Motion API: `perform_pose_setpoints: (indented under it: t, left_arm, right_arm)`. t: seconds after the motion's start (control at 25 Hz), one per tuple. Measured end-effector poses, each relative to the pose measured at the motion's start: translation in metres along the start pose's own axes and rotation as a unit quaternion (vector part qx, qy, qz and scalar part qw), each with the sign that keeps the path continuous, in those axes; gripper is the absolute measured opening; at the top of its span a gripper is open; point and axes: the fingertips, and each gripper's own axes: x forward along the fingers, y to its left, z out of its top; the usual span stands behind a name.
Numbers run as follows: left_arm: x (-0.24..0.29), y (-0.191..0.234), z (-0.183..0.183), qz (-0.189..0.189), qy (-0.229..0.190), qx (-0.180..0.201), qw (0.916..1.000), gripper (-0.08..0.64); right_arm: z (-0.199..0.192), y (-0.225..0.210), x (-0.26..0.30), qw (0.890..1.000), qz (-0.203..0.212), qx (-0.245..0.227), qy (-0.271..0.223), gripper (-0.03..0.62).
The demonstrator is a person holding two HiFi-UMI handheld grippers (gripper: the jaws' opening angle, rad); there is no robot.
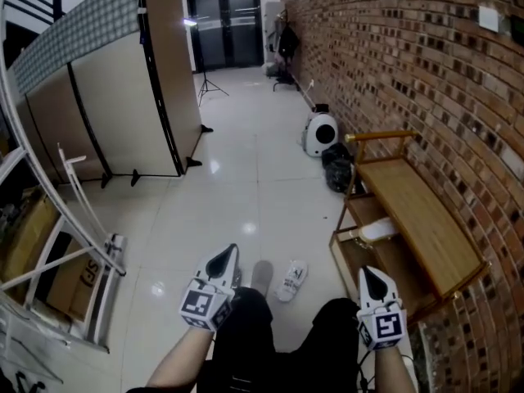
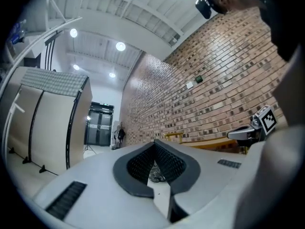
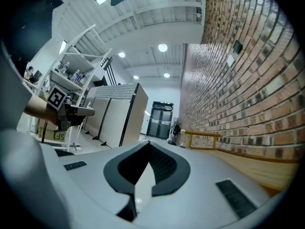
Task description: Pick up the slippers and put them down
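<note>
While we hold both grippers up in front of us, the white slipper (image 1: 291, 280) lies on the pale tiled floor (image 1: 237, 187) just ahead of our knees, its sole flat and its length running away from us. Just beside it on the left we see what we take for a grey slipper (image 1: 262, 275). Its near end is covered by our dark trousers (image 1: 246, 334), so we cannot tell whether the two touch.

Our left gripper (image 1: 230, 252) hovers near the grey slipper in the head view, clear of it. Its own view shows the jaws clenched tip to tip with nothing gripped. Our right gripper (image 1: 368, 273) is off to the right of the white slipper and apart from it, with its jaws also pressed together and empty.

To the right of the slippers, against the brick wall (image 1: 409, 56), stands a wooden rack (image 1: 417, 219) with a slanted top board and a yellowish rail. A white object (image 1: 378, 230) rests on its lower shelf, but it is too small for us to name.

Beyond the rack a black bag (image 1: 337, 166) sits on the floor by the wall, with a round white appliance (image 1: 321, 132) just behind it.

On the left a tall partition screen (image 1: 123, 97) stands on small feet. Nearer to us a white metal frame (image 1: 74, 219) leans over a cardboard box (image 1: 70, 281).

Dark double doors (image 1: 225, 23) close the far end of the corridor.
</note>
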Motion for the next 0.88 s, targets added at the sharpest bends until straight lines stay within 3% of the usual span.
perform_pose_setpoints:
  t: [0.2,0.4,0.68,0.88]
  left_arm:
    - [-0.033,0.008,-0.012,0.026,0.0,-0.002,0.9997,0.003]
    - [-0.032,0.004,-0.011,0.026,0.001,0.011,0.9996,0.003]
    - [-0.048,-0.009,-0.014,0.03,0.016,0.016,0.9993,0.003]
    - [-0.063,0.001,-0.017,0.061,0.025,0.0,0.9978,0.003]
  right_arm:
    - [0.001,-0.003,-0.021,0.999,-0.012,0.033,-0.016,0.009]
    - [0.011,-0.01,-0.017,0.998,-0.028,0.041,-0.039,0.009]
    - [0.006,-0.008,-0.025,0.998,-0.014,0.057,-0.019,0.009]
    - [-0.001,-0.011,-0.032,0.997,-0.006,0.07,-0.012,0.009]
